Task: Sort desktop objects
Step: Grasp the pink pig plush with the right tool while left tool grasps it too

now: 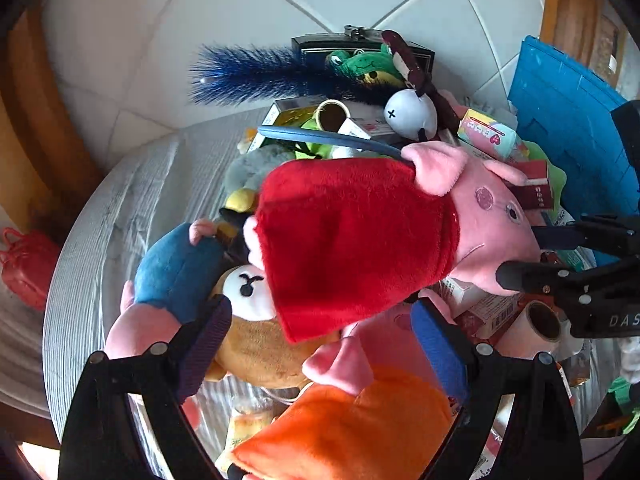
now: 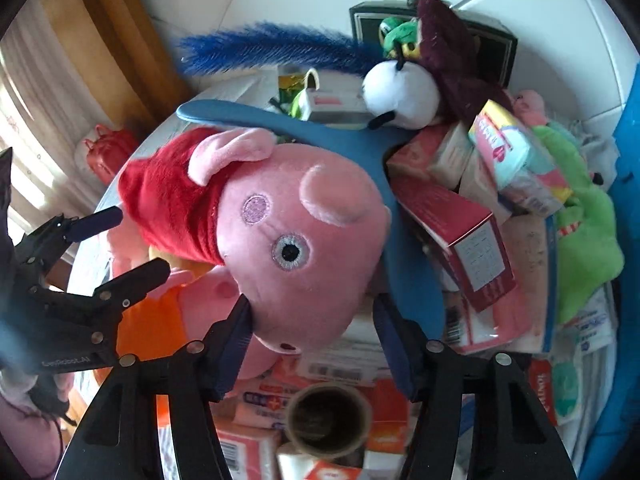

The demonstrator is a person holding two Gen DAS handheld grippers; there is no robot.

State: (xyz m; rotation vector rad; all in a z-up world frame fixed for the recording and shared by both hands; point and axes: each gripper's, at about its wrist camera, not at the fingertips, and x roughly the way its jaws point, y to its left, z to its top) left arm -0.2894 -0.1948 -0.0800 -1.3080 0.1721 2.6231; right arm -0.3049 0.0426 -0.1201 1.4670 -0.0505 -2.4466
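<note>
right gripper: jaws half-closed astride the snout of the pig toy, pads look just touching | toy's long axis runs away up-left, red dress far end | left gripper: wide open, nothing held, dress just ahead

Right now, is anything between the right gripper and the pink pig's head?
No. The right gripper already straddles the pig's snout, one finger either side, nothing between. A blue hanger lies behind the head, outside the jaws.
</note>
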